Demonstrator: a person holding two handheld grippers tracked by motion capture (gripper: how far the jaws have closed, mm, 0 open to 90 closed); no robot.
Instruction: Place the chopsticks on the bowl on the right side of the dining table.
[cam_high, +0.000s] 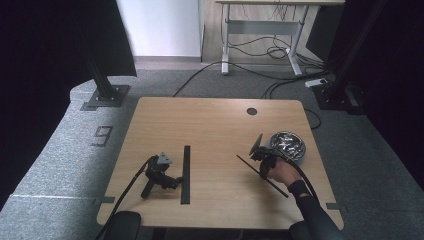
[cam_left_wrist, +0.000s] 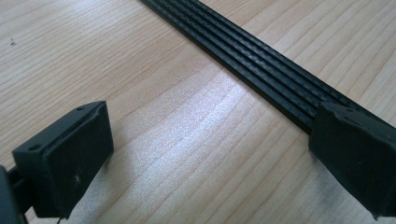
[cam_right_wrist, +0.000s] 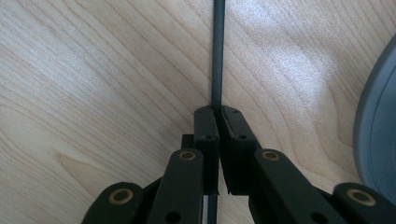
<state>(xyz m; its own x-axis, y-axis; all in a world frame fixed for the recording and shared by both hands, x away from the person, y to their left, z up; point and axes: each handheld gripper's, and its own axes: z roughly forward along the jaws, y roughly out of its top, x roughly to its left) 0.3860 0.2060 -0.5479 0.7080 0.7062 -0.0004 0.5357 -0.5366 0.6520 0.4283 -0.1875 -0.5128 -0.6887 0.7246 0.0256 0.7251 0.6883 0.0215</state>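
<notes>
Two black strips lie on the table (cam_high: 210, 120). Thin strip (cam_right_wrist: 217, 51) runs straight up from the right claw (cam_right_wrist: 218, 112), whose jaws are pressed together on it, pinching it edge-on between the pads. From above, this strip (cam_high: 262, 175) slants across the wood under the person's hand (cam_high: 285, 172), just beside a metal bowl (cam_high: 289, 145). Wide ribbed strip (cam_high: 186, 174) lies flat near the left claw (cam_high: 177, 181), which rests on the table with its jaws spread. In the left gripper view that strip (cam_left_wrist: 252, 60) passes under one pad, and bare wood lies between the two pads
</notes>
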